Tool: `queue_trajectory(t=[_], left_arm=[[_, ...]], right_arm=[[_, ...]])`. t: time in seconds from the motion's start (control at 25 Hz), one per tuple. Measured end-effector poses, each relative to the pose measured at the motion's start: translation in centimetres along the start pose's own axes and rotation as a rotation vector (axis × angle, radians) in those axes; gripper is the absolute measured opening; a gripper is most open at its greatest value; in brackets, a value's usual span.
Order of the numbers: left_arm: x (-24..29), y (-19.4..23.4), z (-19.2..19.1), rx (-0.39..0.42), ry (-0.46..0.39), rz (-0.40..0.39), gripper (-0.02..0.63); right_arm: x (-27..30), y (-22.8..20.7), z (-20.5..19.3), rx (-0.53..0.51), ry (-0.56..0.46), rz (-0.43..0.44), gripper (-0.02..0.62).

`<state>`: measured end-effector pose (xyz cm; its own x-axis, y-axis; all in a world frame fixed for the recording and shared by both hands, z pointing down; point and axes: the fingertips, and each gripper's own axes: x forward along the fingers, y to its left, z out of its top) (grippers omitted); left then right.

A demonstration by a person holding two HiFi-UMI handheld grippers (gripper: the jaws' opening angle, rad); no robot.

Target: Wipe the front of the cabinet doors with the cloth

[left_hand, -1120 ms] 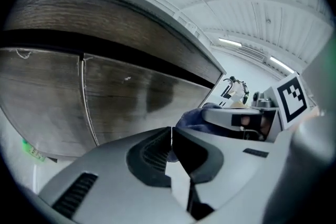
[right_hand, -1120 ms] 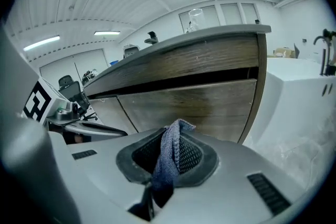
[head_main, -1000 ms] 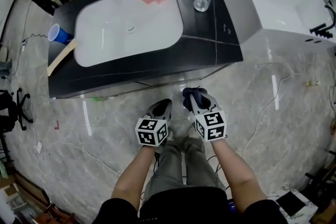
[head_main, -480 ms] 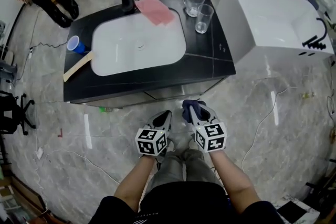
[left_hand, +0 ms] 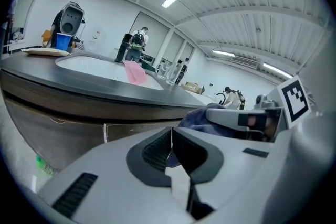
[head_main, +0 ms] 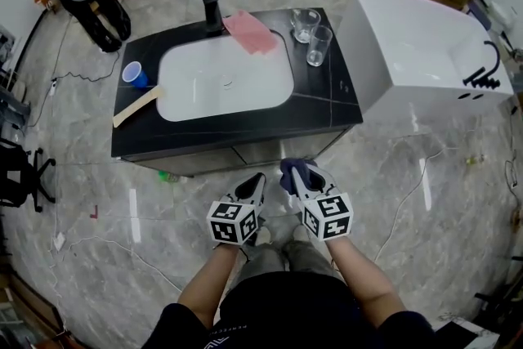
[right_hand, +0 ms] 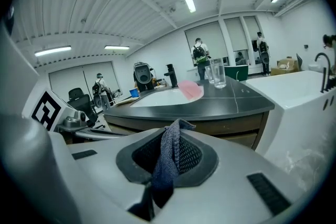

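A dark blue cloth (head_main: 296, 172) is pinched in my right gripper (head_main: 299, 176), which is shut on it. In the right gripper view the cloth (right_hand: 169, 157) hangs between the pads. My left gripper (head_main: 252, 189) is beside it, shut with nothing between its jaws (left_hand: 171, 148). In the left gripper view the cloth (left_hand: 195, 118) shows past its tip. Both grippers hover above the floor, a short way in front of the brown cabinet doors (head_main: 245, 153) under the black vanity top (head_main: 327, 98). The doors (right_hand: 231, 126) stand ahead of the right gripper and also (left_hand: 58, 123) ahead of the left one.
On the vanity are a white sink (head_main: 225, 78), a black faucet (head_main: 211, 8), a pink cloth (head_main: 252, 32), two glasses (head_main: 312, 33), a blue cup (head_main: 134, 75) and a wooden stick (head_main: 137, 106). A white bathtub (head_main: 425, 53) stands at the right. Cables (head_main: 409, 176) lie on the floor.
The head view has drawn back, so the vanity sits smaller and further to the right. Both grippers keep about the same pose, with the cloth still in the right one.
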<state>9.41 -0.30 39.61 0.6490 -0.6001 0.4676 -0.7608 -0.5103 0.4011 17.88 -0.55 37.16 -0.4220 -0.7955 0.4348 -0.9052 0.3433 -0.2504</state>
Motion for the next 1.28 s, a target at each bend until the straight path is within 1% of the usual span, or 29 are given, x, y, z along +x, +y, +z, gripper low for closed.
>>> queue_trajectory(t=[0.16, 0.56, 0.72, 0.84, 1.28], left_arm=[[-1.5, -0.2, 0.9, 0.007, -0.024, -0.001, 0.014], [-5.2, -2.7, 1.9, 0.135, -0.064, 0.006, 0.014], [-6.4, -4.0, 2.1, 0.132, -0.093, -0.01, 0.014], [-7.2, -4.6, 1.9, 0.127, -0.103, -0.006, 0.014], [-9.0, -6.5, -1.0, 0.112, -0.094, -0.008, 0.014]], right_arm=[[-0.8, 1.6, 1.1, -0.018, -0.024, 0.018, 0.051], [-3.9, 4.2, 1.9, -0.048, -0.054, 0.051, 0.051], [-5.1, 4.6, 1.6, -0.043, -0.062, 0.056, 0.051], [-5.9, 4.9, 1.1, -0.027, -0.062, 0.06, 0.051], [-8.5, 5.0, -1.1, -0.012, -0.049, 0.048, 0.051]])
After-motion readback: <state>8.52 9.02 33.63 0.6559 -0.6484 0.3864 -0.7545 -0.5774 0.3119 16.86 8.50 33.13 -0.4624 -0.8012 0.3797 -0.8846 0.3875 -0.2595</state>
